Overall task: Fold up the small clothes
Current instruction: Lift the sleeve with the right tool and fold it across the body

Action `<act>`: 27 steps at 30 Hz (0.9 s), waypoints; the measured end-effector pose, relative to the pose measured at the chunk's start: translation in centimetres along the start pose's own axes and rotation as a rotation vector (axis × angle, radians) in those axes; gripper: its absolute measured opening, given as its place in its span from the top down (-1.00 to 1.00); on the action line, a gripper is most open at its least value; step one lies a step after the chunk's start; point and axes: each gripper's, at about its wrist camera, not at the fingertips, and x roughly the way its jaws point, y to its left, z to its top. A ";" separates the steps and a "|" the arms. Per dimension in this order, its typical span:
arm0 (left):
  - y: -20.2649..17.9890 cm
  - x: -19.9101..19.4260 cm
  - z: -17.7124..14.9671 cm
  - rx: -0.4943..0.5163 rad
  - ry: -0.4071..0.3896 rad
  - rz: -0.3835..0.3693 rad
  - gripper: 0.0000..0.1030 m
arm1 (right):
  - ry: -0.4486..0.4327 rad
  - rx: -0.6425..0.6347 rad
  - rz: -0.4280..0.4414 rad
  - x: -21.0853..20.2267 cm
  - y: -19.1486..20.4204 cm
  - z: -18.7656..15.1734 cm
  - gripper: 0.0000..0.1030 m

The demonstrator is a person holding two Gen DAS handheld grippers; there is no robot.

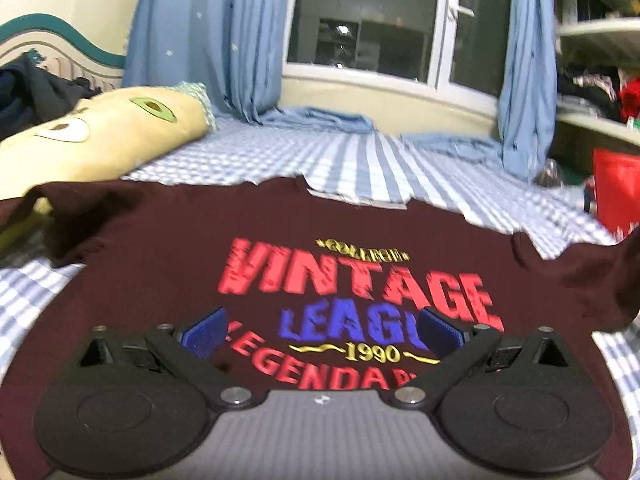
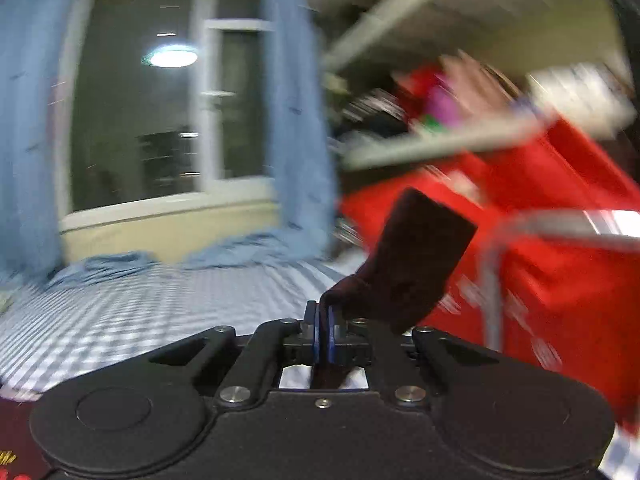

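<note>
Right wrist view shows my right gripper [image 2: 323,320] clamped on the shirt's sleeve [image 2: 412,264], lifted beside the flat shirt [image 1: 168,264], while my left gripper [image 1: 320,334] hovers open over its print.

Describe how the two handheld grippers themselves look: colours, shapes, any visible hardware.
Both are alike. The left gripper has black linkage arms with silver pivot bolts, two round black discs at the base, a grey ribbed centre plate and blue ribbed pads. The right gripper shows the same black linkages, discs, bolts and blue pads, with a black centre plate. No cables, sleeves or hands are visible.
</note>
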 end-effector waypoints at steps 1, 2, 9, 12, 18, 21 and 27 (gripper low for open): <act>0.6 -0.5 0.2 -0.009 -0.007 0.003 -0.99 | -0.022 -0.046 0.029 -0.7 1.9 0.4 0.93; 1.1 -0.9 0.4 -0.018 -0.012 0.007 -0.99 | -0.047 -0.107 0.066 -1.3 4.3 0.6 0.93; 5.2 -2.7 1.0 -0.065 -0.032 0.086 -0.99 | -0.165 -0.506 0.266 -7.9 19.4 -2.9 0.94; 6.6 -2.8 0.9 -0.085 -0.031 0.122 -0.99 | -0.139 -0.657 0.379 -10.8 24.9 -6.6 0.94; 7.8 -2.4 0.4 -0.093 -0.020 0.158 -0.99 | -0.017 -0.937 0.575 -15.5 31.3 -15.2 0.94; 7.4 -1.5 0.8 -0.068 -0.024 0.165 -0.99 | -0.038 -0.989 0.565 -17.0 31.0 -16.8 0.92; 4.7 2.5 2.6 -0.058 -0.020 0.101 -0.99 | -0.001 -0.879 0.593 -18.1 26.4 -16.2 0.02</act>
